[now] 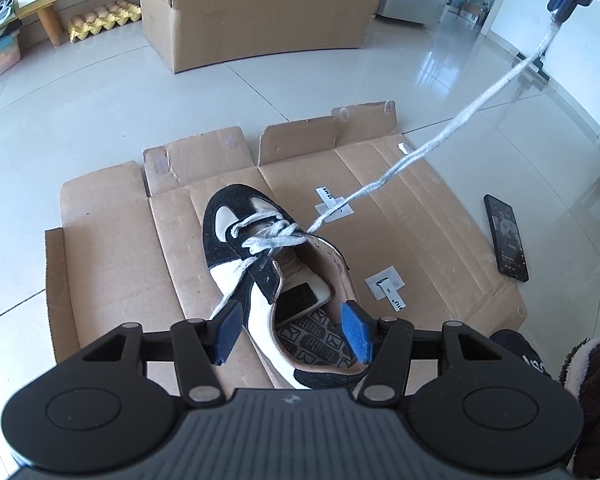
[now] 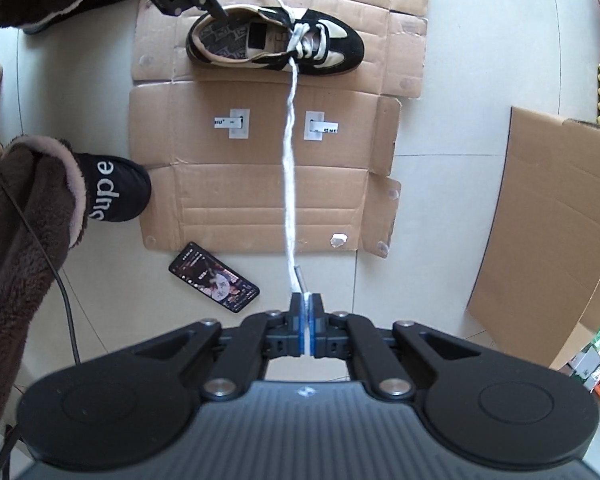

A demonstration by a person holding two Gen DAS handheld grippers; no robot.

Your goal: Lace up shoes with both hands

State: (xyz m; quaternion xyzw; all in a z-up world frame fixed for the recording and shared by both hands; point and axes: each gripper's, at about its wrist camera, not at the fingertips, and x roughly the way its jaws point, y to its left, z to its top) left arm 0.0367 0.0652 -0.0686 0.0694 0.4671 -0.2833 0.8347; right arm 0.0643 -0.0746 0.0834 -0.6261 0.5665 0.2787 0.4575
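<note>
Item: shoe (image 1: 276,276), black and white, on flattened cardboard (image 1: 108,248) on the floor. My right gripper (image 2: 307,312) has its jaws clenched on the lace (image 2: 289,160), drawn taut (likely to snug the crossings). My left gripper (image 1: 292,330) hangs over the heel, jaws released.

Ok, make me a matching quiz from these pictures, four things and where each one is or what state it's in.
Things:
1 shoe
2 phone
3 right gripper
4 left gripper

States:
A open over the shoe's heel
B on the floor tiles beside the cardboard
C shut on the lace
D on the flattened cardboard

Pairs: 1-D, 2-B, 3-C, 4-A
</note>
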